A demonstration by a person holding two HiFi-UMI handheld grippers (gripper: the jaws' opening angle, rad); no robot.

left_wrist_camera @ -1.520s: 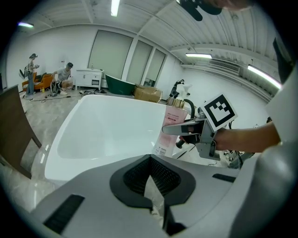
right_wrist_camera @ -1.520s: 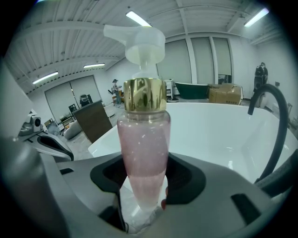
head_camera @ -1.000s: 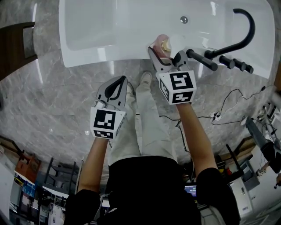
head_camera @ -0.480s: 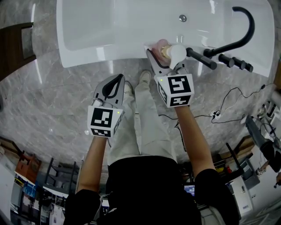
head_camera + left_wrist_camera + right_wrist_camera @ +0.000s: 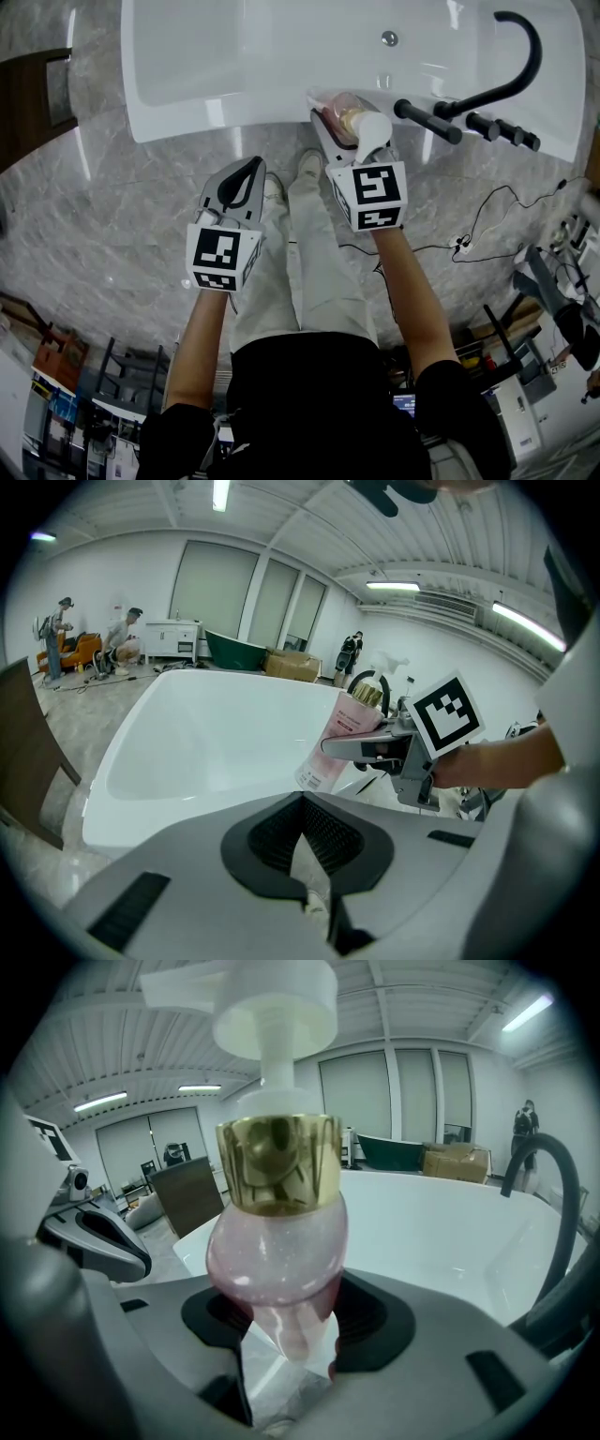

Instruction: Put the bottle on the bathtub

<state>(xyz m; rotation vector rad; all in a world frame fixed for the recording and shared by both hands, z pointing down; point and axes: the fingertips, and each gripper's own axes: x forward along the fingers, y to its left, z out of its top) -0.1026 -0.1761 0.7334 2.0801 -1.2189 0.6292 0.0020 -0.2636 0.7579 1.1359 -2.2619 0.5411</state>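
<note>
The right gripper (image 5: 349, 127) clamps a translucent pink pump bottle (image 5: 344, 101), gold-collared and white-headed, by its body at the near rim of the white bathtub (image 5: 234, 114), just beside the black tap handles (image 5: 427, 122). The left gripper (image 5: 251, 171) hangs closed and empty over the grey marble floor (image 5: 112, 206). A clean placement likely means lowering straight down until the base sits flat on the rim, clear of the taps, before releasing.
</note>
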